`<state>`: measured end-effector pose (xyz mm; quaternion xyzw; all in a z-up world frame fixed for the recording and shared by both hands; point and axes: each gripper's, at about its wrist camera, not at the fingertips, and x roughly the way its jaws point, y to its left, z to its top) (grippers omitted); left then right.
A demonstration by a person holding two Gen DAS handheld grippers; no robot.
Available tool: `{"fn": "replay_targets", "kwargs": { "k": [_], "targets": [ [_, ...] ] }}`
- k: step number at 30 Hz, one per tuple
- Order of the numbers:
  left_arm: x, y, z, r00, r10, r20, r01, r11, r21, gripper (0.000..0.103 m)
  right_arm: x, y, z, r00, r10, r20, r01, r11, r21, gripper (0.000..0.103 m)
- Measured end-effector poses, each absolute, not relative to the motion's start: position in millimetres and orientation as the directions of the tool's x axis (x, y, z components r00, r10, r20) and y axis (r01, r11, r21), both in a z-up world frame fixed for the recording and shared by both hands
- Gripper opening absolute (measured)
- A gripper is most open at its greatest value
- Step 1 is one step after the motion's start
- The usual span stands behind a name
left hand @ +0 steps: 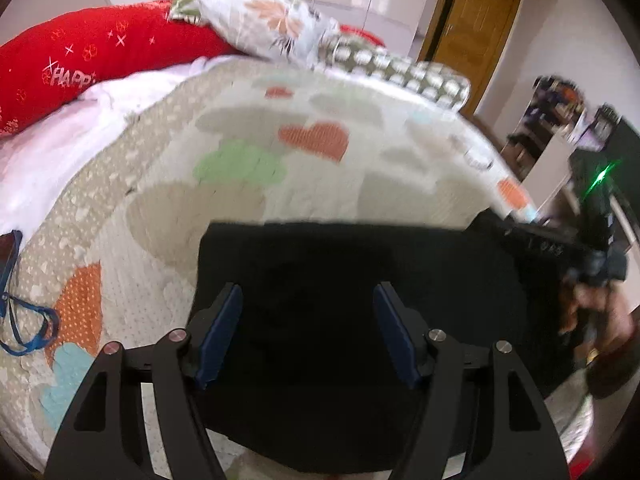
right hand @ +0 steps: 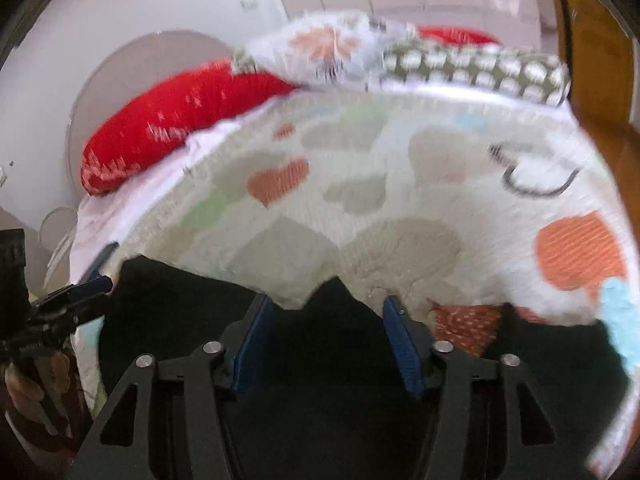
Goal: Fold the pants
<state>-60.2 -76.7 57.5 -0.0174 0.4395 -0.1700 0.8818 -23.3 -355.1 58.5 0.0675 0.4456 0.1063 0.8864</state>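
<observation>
The black pants (left hand: 352, 280) lie flat on the bed, on top of the blanket (left hand: 248, 136) with hearts on it. They sit at the near edge of the bed, far from the pillows. No box or basket shows, so nothing is inside anything.

The left gripper (left hand: 308, 332) hangs right over the pants, near their left side. Its two blue pads (left hand: 220, 336) are wide apart and hold nothing. Black cloth shows in the gap between them.

The right gripper (right hand: 328, 344) is over the pants (right hand: 328, 400) too, by their far edge, where a little point of cloth sticks up. Its blue pads (right hand: 402, 344) are also wide apart and grab nothing.

At the far end of the bed lies a long red pillow (left hand: 92, 60). A flowery pillow (left hand: 272, 20) rests on it, with a green spotted pillow (left hand: 400, 72) beside it. A blue strap (left hand: 24, 320) lies by the left edge of the bed. The pictures are a bit blurry.
</observation>
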Motion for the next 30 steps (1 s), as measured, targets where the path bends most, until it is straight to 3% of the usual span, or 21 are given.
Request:
{"fn": "replay_targets", "kwargs": {
  "k": [5, 10, 12, 14, 15, 17, 19, 24, 28, 30],
  "targets": [
    [-61, -70, 40, 0.548, -0.317, -0.774, 0.271, 0.943, -0.194, 0.067, -31, -357, 60, 0.624, 0.202, -0.755, -0.105, 0.979, 0.176, 0.007],
    [-66, -79, 41, 0.563, -0.271, -0.781, 0.289, 0.95, -0.121, 0.071, -14, -349, 33, 0.59, 0.145, -0.794, -0.064, 0.989, 0.133, 0.011],
    [-67, -79, 47, 0.564, -0.267, -0.782, 0.281, 0.952, -0.122, 0.071, -20, -355, 44, 0.596, 0.166, -0.786, -0.054, 0.984, 0.168, 0.018],
    [-71, -78, 59, 0.577, -0.296, -0.761, 0.284, 0.947, -0.153, 0.071, -37, -370, 63, 0.615, 0.168, -0.77, -0.02, 0.98, 0.198, 0.034],
    [-73, -79, 65, 0.587, -0.314, -0.746, 0.294, 0.941, -0.166, 0.071, -48, -378, 72, 0.636, 0.159, -0.755, -0.006, 0.979, 0.202, 0.037],
    [-81, -89, 79, 0.605, -0.352, -0.714, 0.33, 0.927, -0.178, 0.071, -74, -399, 91, 0.675, 0.113, -0.729, 0.049, 0.979, 0.197, 0.055],
    [-84, -102, 86, 0.597, -0.392, -0.7, 0.375, 0.908, -0.188, 0.072, -104, -428, 106, 0.702, 0.048, -0.711, 0.13, 0.972, 0.194, 0.066],
    [-81, -139, 77, 0.536, -0.433, -0.725, 0.448, 0.873, -0.19, 0.072, -136, -478, 110, 0.67, -0.088, -0.737, 0.276, 0.951, 0.137, 0.067],
    [-80, -157, 64, 0.502, -0.433, -0.748, 0.467, 0.864, -0.187, 0.072, -130, -458, 112, 0.681, -0.02, -0.732, 0.181, 0.973, 0.143, 0.068],
    [-80, -159, 60, 0.489, -0.43, -0.759, 0.466, 0.864, -0.19, 0.072, -111, -433, 107, 0.661, -0.033, -0.75, 0.139, 0.987, 0.079, 0.067]
  ]
}}
